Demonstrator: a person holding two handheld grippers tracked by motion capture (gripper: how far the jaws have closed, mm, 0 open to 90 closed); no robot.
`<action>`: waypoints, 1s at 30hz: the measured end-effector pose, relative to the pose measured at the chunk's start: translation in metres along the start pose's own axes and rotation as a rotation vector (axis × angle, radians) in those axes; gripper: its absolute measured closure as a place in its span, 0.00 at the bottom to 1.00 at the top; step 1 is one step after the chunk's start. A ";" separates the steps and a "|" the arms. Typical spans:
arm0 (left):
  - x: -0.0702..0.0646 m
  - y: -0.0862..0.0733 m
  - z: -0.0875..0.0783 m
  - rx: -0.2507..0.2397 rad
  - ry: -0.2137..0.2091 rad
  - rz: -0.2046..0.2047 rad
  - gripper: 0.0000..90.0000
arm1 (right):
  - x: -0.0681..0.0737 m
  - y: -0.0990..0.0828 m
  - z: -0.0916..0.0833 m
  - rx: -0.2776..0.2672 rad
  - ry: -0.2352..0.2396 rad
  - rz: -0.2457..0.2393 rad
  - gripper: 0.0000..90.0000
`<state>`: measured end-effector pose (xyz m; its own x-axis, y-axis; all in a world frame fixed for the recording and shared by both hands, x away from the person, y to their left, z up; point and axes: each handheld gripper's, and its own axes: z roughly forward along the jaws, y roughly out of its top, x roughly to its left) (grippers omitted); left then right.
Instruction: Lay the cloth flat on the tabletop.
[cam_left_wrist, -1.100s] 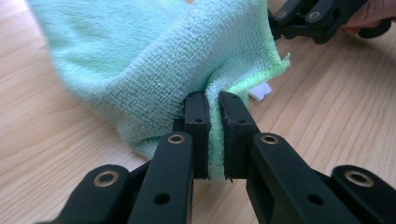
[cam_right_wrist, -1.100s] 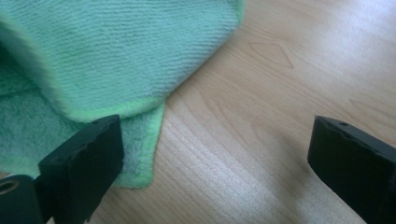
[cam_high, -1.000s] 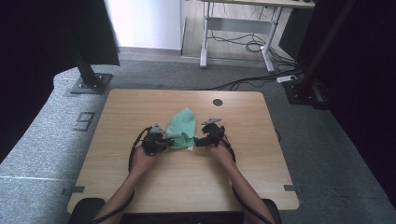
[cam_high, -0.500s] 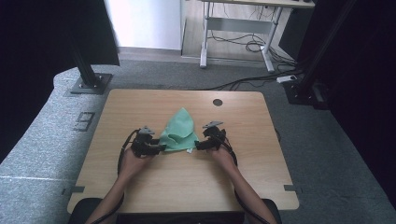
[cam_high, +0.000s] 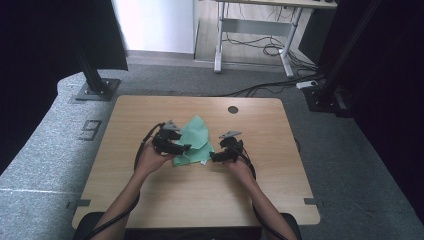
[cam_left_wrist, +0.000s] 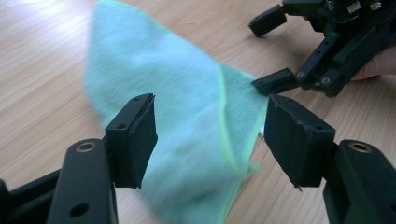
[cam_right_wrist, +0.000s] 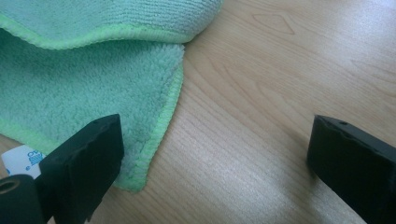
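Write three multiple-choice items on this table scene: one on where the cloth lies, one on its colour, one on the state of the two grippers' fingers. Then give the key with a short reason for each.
1. Where does the cloth lie?
A. Between the two grippers, on the table
B. On the floor
C. Hanging off the table's far edge

2. What colour is the cloth?
A. Red
B. Green
C. White

3. How do the fingers of the left gripper and the right gripper stand?
A. Both shut on the cloth
B. Left shut, right open
C. Both open

Key: 1 A, the high view shows it flat on the wood between the hands. 2 B, every view shows green pile with a lighter green hem. 3 C, each gripper view shows a wide gap between its fingers.
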<state>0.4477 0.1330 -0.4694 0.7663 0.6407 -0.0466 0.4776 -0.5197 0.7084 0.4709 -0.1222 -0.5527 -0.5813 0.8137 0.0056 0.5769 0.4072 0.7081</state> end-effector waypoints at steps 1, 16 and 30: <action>0.000 0.000 0.000 0.000 0.000 0.000 0.38 | 0.000 0.000 0.000 0.000 0.000 0.000 0.04; 0.009 -0.001 0.026 0.119 0.214 0.049 0.94 | -0.005 -0.009 -0.008 -0.002 0.003 -0.002 0.03; 0.060 -0.060 -0.016 0.107 0.295 -0.168 0.87 | -0.008 -0.019 -0.021 0.026 0.000 0.000 0.03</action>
<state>0.4577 0.2115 -0.5038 0.5232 0.8501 0.0602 0.6409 -0.4391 0.6296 0.4522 -0.1448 -0.5513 -0.5813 0.8137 0.0053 0.5914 0.4179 0.6896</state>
